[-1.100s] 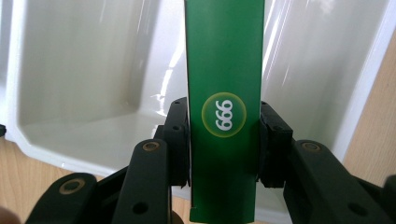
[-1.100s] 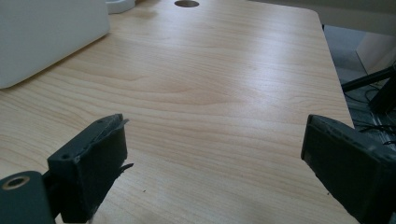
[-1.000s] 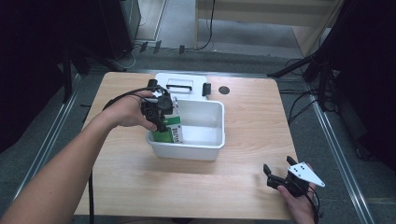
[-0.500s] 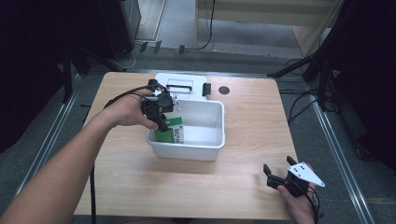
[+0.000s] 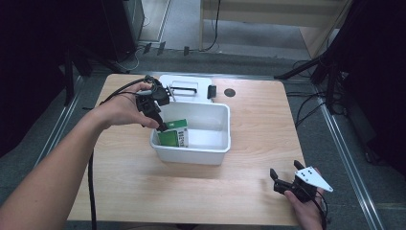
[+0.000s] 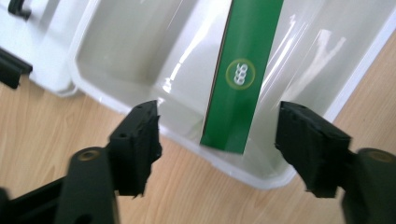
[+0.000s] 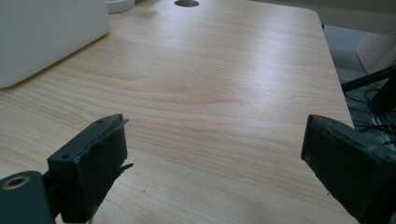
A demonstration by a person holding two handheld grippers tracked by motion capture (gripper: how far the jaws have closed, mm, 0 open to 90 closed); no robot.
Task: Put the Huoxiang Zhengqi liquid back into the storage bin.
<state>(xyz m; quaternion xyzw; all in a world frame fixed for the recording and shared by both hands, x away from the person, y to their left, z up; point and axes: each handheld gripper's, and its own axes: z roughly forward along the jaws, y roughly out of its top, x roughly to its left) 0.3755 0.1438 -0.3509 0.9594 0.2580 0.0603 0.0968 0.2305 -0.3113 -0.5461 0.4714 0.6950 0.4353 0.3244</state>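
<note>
High view: green box [image 5: 174, 138] stands in the white bin [image 5: 221, 114], left gripper [image 5: 159, 120] just above it.

Left gripper view has the box [image 6: 243, 74] leaning on the bin's [image 6: 116, 42] near wall, its top edge between the spread jaws but touching neither, so the gripper [image 6: 217, 135] is released and holds nothing. Judged from this, the placing looks done or nearly so; what is left is to lift the hand clear and perhaps fit the lid [image 5: 184, 86] that lies just behind the bin. Right gripper [image 5: 285, 179] rests spread wide, idle, at the table's [image 5: 258, 115] near right corner, well apart.
</note>
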